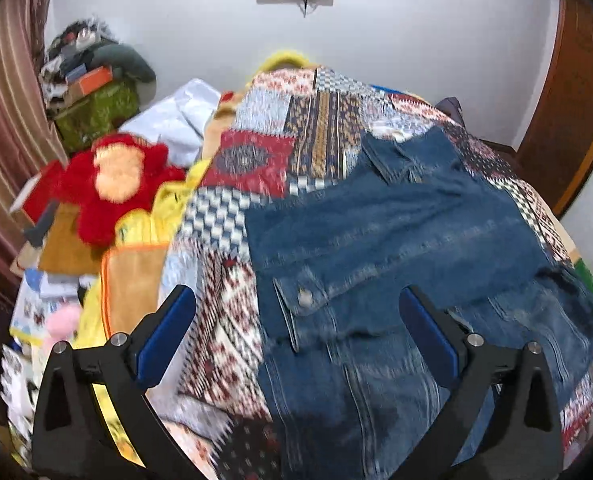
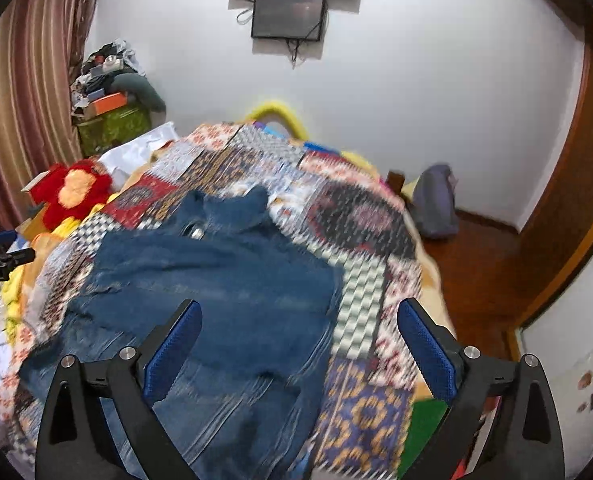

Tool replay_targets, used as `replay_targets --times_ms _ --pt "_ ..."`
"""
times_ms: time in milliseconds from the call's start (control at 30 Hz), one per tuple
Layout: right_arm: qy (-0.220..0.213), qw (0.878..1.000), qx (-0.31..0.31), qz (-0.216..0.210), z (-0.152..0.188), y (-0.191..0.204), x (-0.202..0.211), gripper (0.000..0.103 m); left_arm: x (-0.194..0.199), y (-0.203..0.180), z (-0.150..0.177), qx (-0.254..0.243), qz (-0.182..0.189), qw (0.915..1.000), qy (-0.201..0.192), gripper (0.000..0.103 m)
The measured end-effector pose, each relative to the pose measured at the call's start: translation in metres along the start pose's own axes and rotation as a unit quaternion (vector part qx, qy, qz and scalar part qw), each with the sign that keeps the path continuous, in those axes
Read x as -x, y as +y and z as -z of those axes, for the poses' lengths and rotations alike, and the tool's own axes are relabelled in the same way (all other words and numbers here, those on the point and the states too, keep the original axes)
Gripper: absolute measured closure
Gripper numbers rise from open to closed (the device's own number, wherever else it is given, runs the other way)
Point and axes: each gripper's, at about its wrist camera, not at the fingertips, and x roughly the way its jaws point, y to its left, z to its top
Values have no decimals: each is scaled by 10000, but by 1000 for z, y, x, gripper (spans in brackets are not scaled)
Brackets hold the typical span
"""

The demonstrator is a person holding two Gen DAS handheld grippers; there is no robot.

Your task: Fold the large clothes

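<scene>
A blue denim jacket [image 1: 396,240] lies spread on a patchwork bedspread [image 1: 256,152], collar toward the far wall, a buttoned chest pocket [image 1: 304,296] facing up. My left gripper [image 1: 296,304] hovers above its near part, jaws wide apart, nothing between the blue pads. In the right wrist view the same jacket [image 2: 224,280] covers the left half of the bedspread [image 2: 360,216]. My right gripper [image 2: 298,316] hangs over the jacket's right edge, open and empty. Both views are blurred by motion.
A red plush toy [image 1: 112,184] and yellow-orange cloth [image 1: 136,280] lie left of the bed. Cluttered boxes [image 1: 92,92] stand by the striped curtain [image 1: 4,112]. A dark screen [image 2: 286,16] hangs on the white wall. A grey bag [image 2: 434,204] sits on the wooden floor, right.
</scene>
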Motion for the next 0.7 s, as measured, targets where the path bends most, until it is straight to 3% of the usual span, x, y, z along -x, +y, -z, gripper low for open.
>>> replay_targets --times_ms 233,400,500,600,700 --pt "708 9957 -401 -446 63 5 -6 5 -8 12 55 527 201 9967 580 0" --pt "1065 9905 -660 -562 103 6 -13 6 -21 29 95 1053 371 9887 1004 0" --pt "1304 9837 -1029 -683 125 5 -19 5 -35 35 117 1262 224 9833 1291 0" --pt "1439 9776 -1292 -835 141 7 -25 5 -53 39 144 1655 452 9700 1721 0" --pt "1397 9730 -1532 -1012 151 8 -26 6 -59 41 166 2148 780 9551 1887 0"
